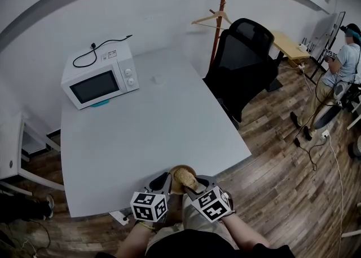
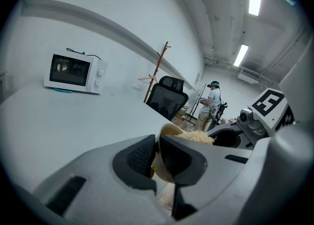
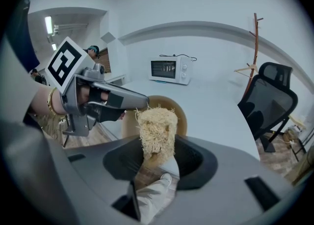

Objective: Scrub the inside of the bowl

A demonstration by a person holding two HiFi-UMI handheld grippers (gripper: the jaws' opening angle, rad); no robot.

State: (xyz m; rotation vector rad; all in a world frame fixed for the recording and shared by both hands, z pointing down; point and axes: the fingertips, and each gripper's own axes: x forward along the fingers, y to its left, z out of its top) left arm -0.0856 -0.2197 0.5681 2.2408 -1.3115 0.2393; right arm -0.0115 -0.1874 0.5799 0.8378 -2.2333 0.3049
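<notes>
Bowl (image 3: 180, 116) and scrubber (image 3: 157, 126), held at near edge of worktop (image 1: 152, 133).
Rim is pinched by left claw (image 2: 156, 157), mouth turned toward right claw (image 3: 157, 159); scrubber, pinched there, is pointed straight into it.

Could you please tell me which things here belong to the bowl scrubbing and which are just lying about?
In use: bowl, gripped at its rim by the left gripper; fibrous scrubber in the right gripper.
Lying about: microwave, office chair, wooden hanger.

White microwave (image 1: 100, 84) on grey table (image 1: 152, 133); black office chair (image 1: 243, 62) beside table.
</notes>
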